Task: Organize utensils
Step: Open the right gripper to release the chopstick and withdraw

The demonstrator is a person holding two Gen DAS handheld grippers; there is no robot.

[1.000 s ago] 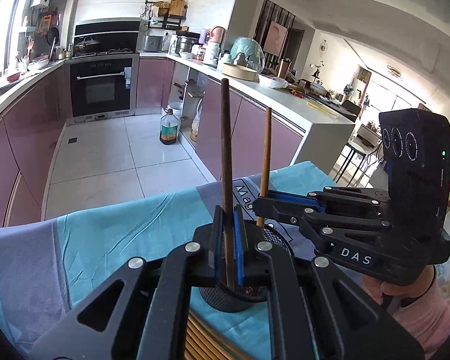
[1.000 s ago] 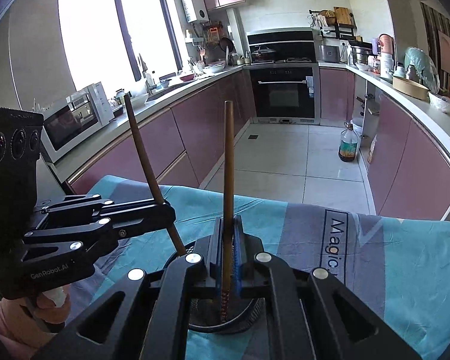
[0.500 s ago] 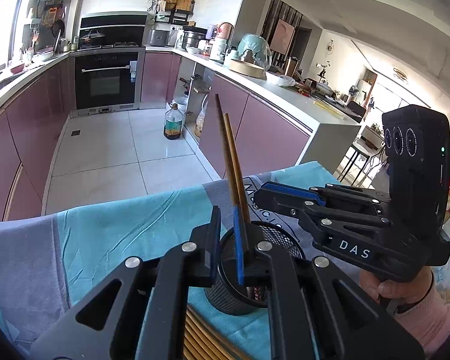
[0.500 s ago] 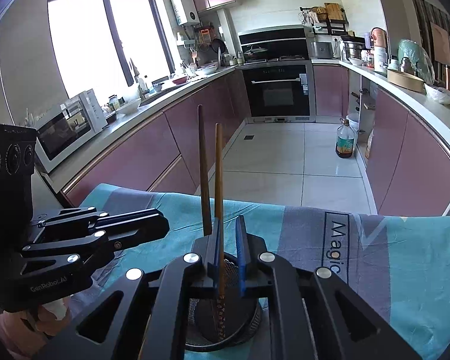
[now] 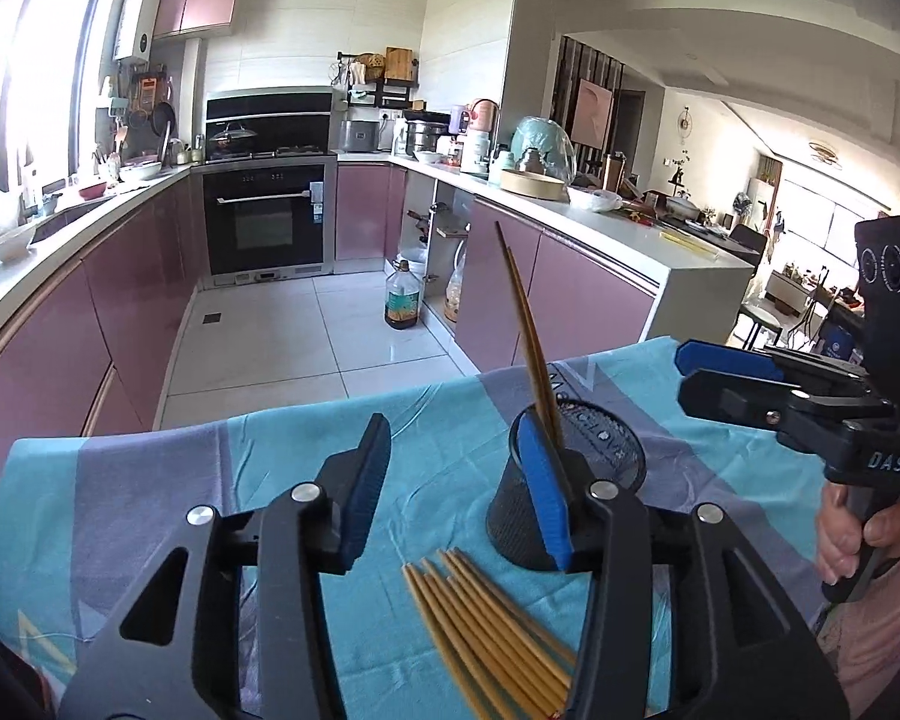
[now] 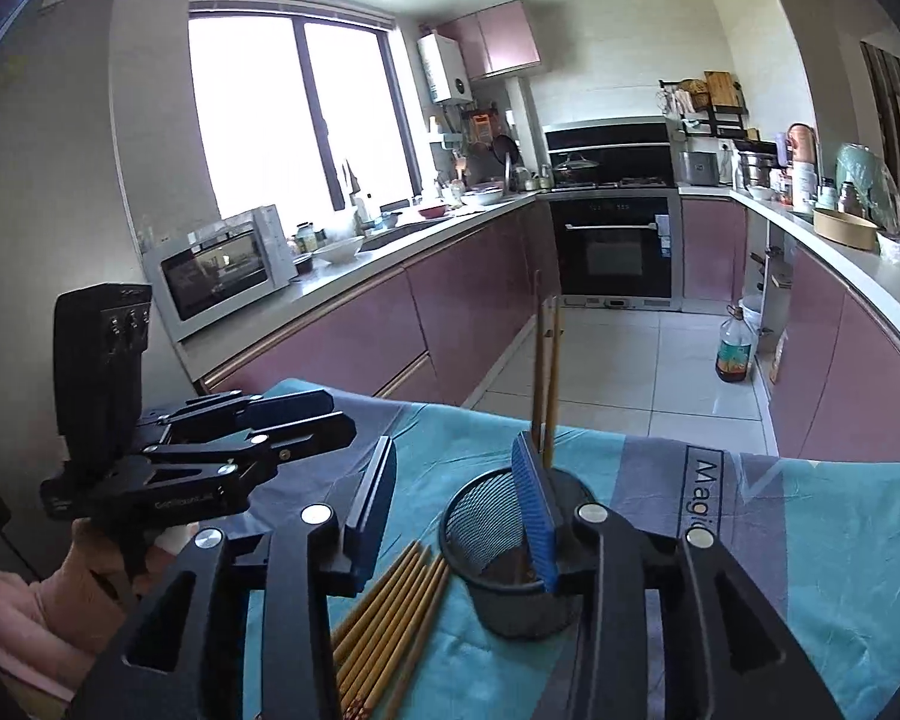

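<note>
While both tongs spread apart empty, two chopsticks (image 5: 531, 348) now stand released in the mesh cup (image 5: 594, 450).
Nearest, loose chopsticks (image 5: 486, 630) lie on the bench (image 5: 150, 480); left tongs (image 5: 456, 498) and right tongs (image 6: 459, 507) have drawn back from the cup.

Each view sits on a handheld gripper and looks forward and downward along its own two fingers, close above a table under a teal cloth (image 5: 150, 480). The left wrist camera faces the oven and the right-hand counter — the right gripper (image 5: 732, 378) enters from its right edge. The right wrist camera faces the window side, the left gripper (image 6: 306, 420) at its left. Both share the black mesh cup (image 5: 594, 450) and the loose chopsticks (image 6: 390, 612).
</note>
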